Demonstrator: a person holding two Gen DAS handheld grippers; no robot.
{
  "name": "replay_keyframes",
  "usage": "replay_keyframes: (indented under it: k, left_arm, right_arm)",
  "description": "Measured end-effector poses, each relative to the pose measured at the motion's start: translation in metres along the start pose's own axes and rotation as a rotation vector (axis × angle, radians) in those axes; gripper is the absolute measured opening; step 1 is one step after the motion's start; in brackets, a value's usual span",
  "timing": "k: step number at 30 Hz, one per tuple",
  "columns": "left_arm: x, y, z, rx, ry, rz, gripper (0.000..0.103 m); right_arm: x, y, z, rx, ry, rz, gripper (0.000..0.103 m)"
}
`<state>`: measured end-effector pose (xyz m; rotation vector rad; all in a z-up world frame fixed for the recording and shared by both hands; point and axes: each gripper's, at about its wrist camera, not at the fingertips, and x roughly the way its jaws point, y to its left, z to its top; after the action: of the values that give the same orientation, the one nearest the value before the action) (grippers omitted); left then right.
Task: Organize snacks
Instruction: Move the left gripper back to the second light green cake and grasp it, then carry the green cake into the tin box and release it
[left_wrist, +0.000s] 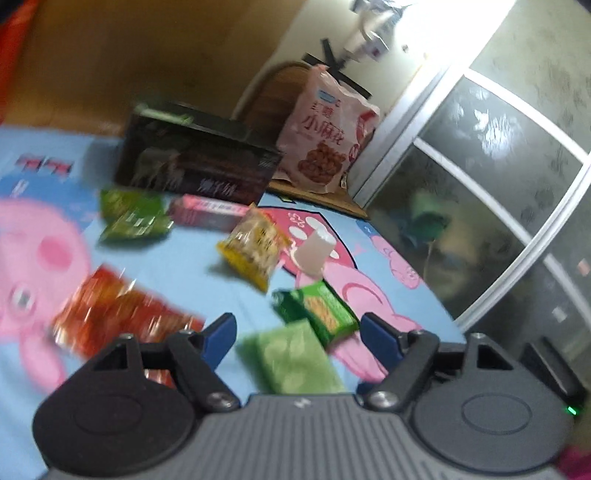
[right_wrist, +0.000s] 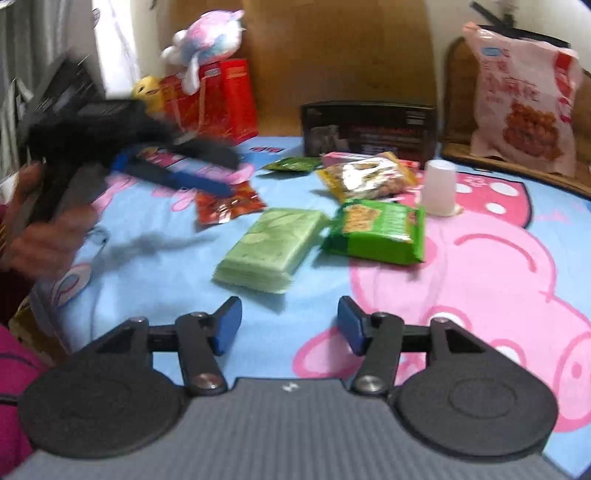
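Snacks lie scattered on a blue cartoon-pig sheet (right_wrist: 480, 295). My left gripper (left_wrist: 299, 339) is open, and a pale green packet (left_wrist: 291, 354) lies on the sheet beyond its pads, untouched. A bright green packet (left_wrist: 317, 310) and a red packet (left_wrist: 118, 314) lie to either side. My right gripper (right_wrist: 290, 325) is open with nothing between its pads, just short of the pale green packet (right_wrist: 269, 247). The right wrist view shows the left gripper (right_wrist: 232, 177), blurred, in a hand (right_wrist: 48, 229) above the red packet (right_wrist: 229, 203). A yellow packet (right_wrist: 369, 177) and a white cup (right_wrist: 439, 188) sit farther back.
A dark box (right_wrist: 369, 129) stands at the back with a pink box (right_wrist: 343, 157) and small green packets (right_wrist: 295, 162) before it. A big pink snack bag (right_wrist: 524, 99) leans on a wooden chair. Red boxes (right_wrist: 221, 99) and a plush toy (right_wrist: 207, 33) stand back left. A glass door (left_wrist: 498, 184) borders the right.
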<state>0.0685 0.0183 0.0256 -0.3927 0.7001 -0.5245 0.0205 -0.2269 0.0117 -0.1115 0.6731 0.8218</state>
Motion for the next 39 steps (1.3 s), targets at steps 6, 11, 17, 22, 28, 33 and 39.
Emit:
replay_keyframes:
  k: [6, 11, 17, 22, 28, 33, 39]
  left_arm:
    - [0.045, -0.007, 0.006, 0.03, 0.115, -0.015, 0.065]
    - [0.023, -0.011, -0.018, 0.054, 0.12, -0.005, 0.067]
    - [-0.012, 0.0, -0.023, -0.014, 0.085, 0.002, 0.072]
    - [0.004, -0.002, -0.008, -0.022, 0.064, 0.003, 0.067]
    - [0.028, -0.006, -0.023, -0.004, 0.138, 0.011, 0.042]
    - [0.006, -0.007, -0.023, -0.019, 0.105, 0.0, 0.042]
    - [-0.011, -0.001, 0.007, -0.03, 0.015, 0.013, 0.042]
  right_arm:
    - [0.016, 0.002, 0.007, -0.038, -0.041, -0.208, 0.058]
    - [0.002, -0.022, 0.009, 0.046, -0.118, -0.285, 0.058]
    - [-0.016, -0.015, -0.002, 0.062, -0.127, -0.084, 0.059]
    - [0.006, 0.011, 0.0, -0.026, -0.075, -0.075, 0.058]
    - [0.02, 0.013, 0.005, -0.056, -0.063, -0.095, 0.032]
    - [0.017, 0.014, 0.014, -0.063, -0.114, -0.075, 0.029]
    - [0.023, 0.009, 0.048, -0.067, -0.192, -0.047, 0.029]
